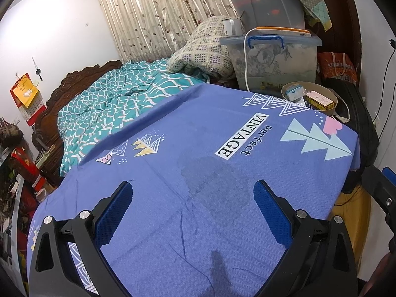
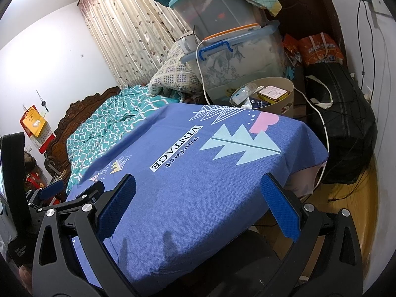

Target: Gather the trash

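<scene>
A round beige bin (image 1: 333, 107) stands beyond the far right corner of the blue cloth-covered table (image 1: 198, 173). It holds a yellow box (image 1: 319, 100), a dark blue carton and a clear plastic package. It also shows in the right wrist view (image 2: 284, 94), with the yellow box (image 2: 272, 92) inside. My left gripper (image 1: 193, 203) is open and empty above the cloth's near part. My right gripper (image 2: 198, 195) is open and empty above the cloth near its right edge.
Stacked plastic storage boxes (image 1: 274, 57) with a mug (image 1: 232, 26) stand behind the bin. A white cable (image 2: 319, 123) runs down past the table. A black bag (image 2: 346, 128) sits on the wooden floor at right. A bed with a teal quilt (image 1: 118, 96) lies left.
</scene>
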Demonstrator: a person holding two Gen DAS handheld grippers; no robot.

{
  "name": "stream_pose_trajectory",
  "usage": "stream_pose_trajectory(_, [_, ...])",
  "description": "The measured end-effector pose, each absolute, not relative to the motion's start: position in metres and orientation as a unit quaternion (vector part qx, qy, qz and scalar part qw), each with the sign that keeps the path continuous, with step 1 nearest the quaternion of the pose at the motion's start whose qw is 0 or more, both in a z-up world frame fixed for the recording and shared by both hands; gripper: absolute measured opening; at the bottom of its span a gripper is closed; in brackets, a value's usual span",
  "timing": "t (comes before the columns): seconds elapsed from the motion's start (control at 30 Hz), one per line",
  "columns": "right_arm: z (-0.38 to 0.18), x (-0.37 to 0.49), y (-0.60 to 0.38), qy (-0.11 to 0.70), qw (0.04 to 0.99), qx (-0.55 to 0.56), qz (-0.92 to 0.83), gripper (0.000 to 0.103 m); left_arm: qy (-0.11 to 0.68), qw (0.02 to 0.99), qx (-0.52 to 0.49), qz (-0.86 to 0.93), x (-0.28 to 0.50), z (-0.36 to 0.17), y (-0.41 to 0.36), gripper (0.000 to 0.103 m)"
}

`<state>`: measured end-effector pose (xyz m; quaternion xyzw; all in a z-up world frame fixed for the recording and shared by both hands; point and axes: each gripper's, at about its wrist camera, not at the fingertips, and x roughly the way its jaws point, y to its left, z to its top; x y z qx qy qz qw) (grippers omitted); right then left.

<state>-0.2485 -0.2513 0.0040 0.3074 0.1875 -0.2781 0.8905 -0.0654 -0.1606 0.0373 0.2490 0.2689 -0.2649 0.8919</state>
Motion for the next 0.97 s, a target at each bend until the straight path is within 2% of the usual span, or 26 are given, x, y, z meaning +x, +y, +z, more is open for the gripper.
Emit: stream_pose_trajectory(0.97, [0.004,-0.2511,-0.2528,0.188,0.889,0.31,-0.279,0.1,0.283,0.881,0.252,-0.283,-0.0629,0.0334,-0.1607,0.095])
